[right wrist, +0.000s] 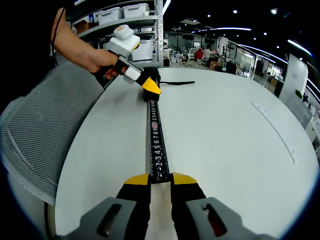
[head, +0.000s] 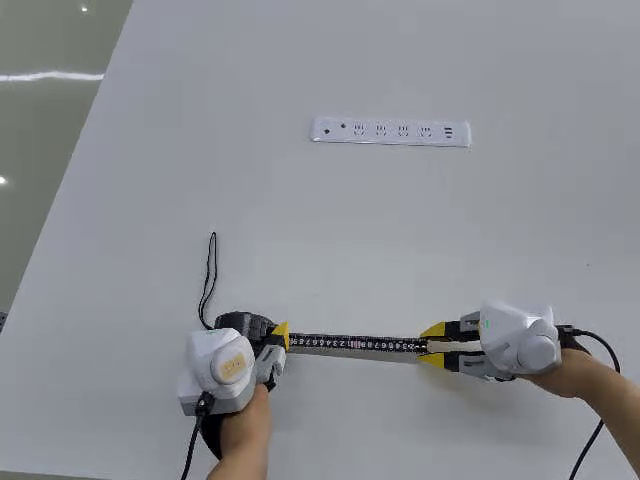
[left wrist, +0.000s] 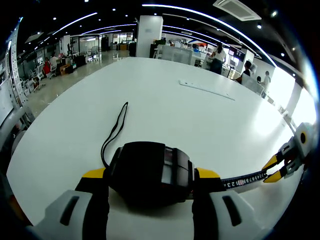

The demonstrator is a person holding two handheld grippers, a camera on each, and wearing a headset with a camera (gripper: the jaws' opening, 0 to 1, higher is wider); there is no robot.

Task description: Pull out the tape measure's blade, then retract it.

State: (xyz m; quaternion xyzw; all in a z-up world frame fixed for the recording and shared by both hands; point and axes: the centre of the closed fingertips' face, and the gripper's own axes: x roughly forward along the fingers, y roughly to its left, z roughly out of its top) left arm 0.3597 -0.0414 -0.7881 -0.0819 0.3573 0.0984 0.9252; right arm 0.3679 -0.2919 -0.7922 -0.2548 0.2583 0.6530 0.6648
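Black blade (head: 355, 344) out of case (head: 243, 326)

The tape measure case (head: 245, 328) sits at the near left of the surface (head: 350, 230), clamped between the jaws of the left tongs (left wrist: 150, 175). The blade (head: 355, 344) runs rightward from the case to the right tongs (head: 433, 346), whose jaws pinch its end. A strap (head: 209, 280) trails from the case toward the far side. A power strip (head: 390, 131) lies well behind the blade.
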